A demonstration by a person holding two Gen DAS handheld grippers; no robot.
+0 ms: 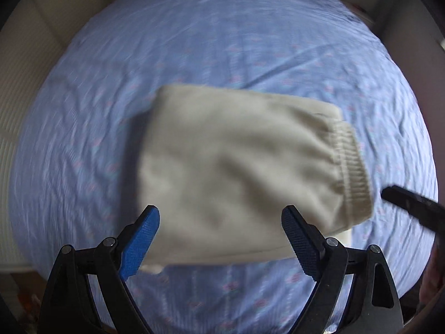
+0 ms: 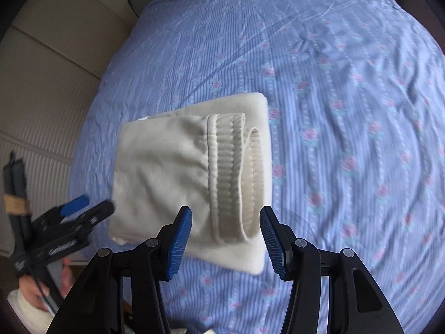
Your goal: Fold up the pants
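Note:
The cream pants lie folded into a compact rectangle on the blue flowered bedsheet. The ribbed waistband is on the fold's right side. In the right wrist view the pants show the waistband on top. My left gripper is open and empty, hovering above the near edge of the pants. My right gripper is open and empty, above the waistband end. The left gripper also shows in the right wrist view, and the right gripper's tip in the left wrist view.
The bedsheet covers the bed all around the pants. A beige ribbed headboard or wall panel stands at the left of the bed. A person's hand holds the left gripper.

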